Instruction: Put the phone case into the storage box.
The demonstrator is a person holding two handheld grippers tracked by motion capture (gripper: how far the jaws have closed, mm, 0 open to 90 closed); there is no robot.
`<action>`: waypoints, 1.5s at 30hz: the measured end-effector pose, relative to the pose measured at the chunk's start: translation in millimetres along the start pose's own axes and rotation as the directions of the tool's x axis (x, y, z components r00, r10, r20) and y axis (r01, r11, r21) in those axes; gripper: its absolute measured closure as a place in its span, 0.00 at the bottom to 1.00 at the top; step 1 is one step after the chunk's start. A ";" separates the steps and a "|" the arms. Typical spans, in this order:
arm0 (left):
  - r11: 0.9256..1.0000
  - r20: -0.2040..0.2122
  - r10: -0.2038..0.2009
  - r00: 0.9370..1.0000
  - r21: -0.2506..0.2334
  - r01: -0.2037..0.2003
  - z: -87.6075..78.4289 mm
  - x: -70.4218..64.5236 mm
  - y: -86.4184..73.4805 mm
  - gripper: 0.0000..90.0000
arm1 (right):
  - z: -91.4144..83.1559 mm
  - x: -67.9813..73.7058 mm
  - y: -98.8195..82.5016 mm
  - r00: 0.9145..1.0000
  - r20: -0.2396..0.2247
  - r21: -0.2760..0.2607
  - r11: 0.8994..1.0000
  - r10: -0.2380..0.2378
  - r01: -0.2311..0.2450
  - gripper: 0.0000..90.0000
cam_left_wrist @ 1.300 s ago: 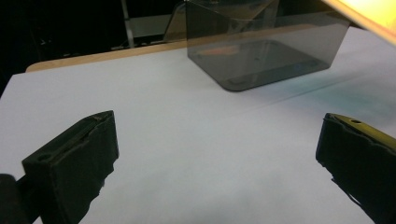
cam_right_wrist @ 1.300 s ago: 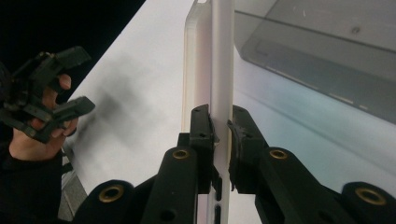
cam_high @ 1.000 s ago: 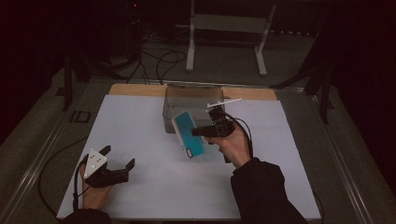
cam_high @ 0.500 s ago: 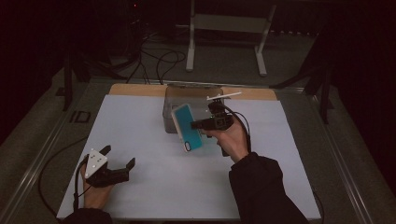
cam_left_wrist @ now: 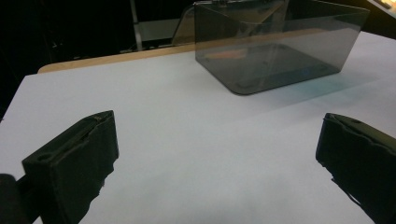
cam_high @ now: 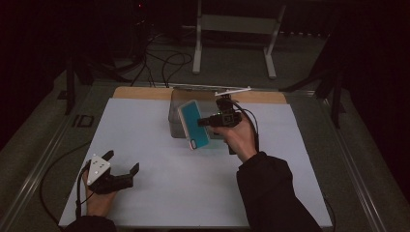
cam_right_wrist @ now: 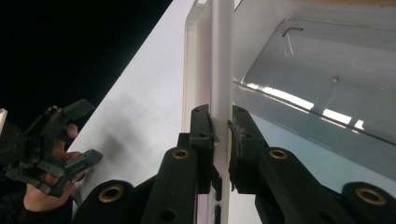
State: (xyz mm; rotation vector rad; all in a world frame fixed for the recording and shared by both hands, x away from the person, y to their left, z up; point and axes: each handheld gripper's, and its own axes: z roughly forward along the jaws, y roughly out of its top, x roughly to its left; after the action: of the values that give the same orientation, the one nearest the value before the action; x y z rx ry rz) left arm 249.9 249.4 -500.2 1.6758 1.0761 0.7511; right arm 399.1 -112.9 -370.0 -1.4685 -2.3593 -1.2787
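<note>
A teal phone case [cam_high: 194, 124] with a pale rim hangs tilted in the air, just in front of a smoky clear plastic box [cam_high: 175, 107] at the back middle of the table. My right gripper [cam_high: 206, 122] is shut on the case's edge. In the right gripper view the jaws [cam_right_wrist: 222, 124] pinch the thin white rim of the case [cam_right_wrist: 220, 56], with the box [cam_right_wrist: 327, 70] to the right. My left gripper [cam_high: 121, 163] rests near the table's front left, open with nothing in it; in its own view its jaws [cam_left_wrist: 215, 158] stand wide apart facing the box [cam_left_wrist: 275, 42].
White sheet [cam_high: 159, 145] covers the table, with a wooden strip [cam_high: 135, 93] along its far edge. A metal stand [cam_high: 232, 29] and cables [cam_high: 159, 63] sit on the floor behind. The other hand with its gripper [cam_right_wrist: 51, 144] appears at lower left in the right gripper view.
My right gripper has carried the phone case a little up and away from the person, closer to the box. The left gripper has stayed put.
</note>
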 end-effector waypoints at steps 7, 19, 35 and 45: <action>1.000 -0.004 0.000 1.000 -0.005 0.000 -0.4 -0.1 0.0 0.00 | -0.9 -1.8 9.9 1.000 0.014 -0.011 1.000 0.003 -0.003 0.92; 1.000 -0.003 -0.006 1.000 -0.013 0.006 -0.8 0.1 -0.1 0.00 | 0.6 -4.9 21.5 1.000 0.030 -0.026 1.000 0.010 -0.009 0.92; 1.000 -0.007 -0.005 1.000 -0.016 0.005 -1.0 0.0 -0.2 0.00 | 2.6 -8.5 34.8 0.997 0.064 -0.036 0.999 0.034 -0.032 0.91; 1.000 -0.007 -0.005 1.000 -0.017 0.005 -1.1 -0.3 -0.1 0.00 | 2.3 -8.3 43.0 0.995 0.089 -0.053 0.998 0.046 -0.041 0.91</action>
State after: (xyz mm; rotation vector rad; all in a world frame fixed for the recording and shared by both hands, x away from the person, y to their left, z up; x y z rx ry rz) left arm 248.8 249.6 -499.9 1.6574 1.0753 0.7612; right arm 437.6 -109.0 -349.3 -1.6160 -2.3515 -1.2985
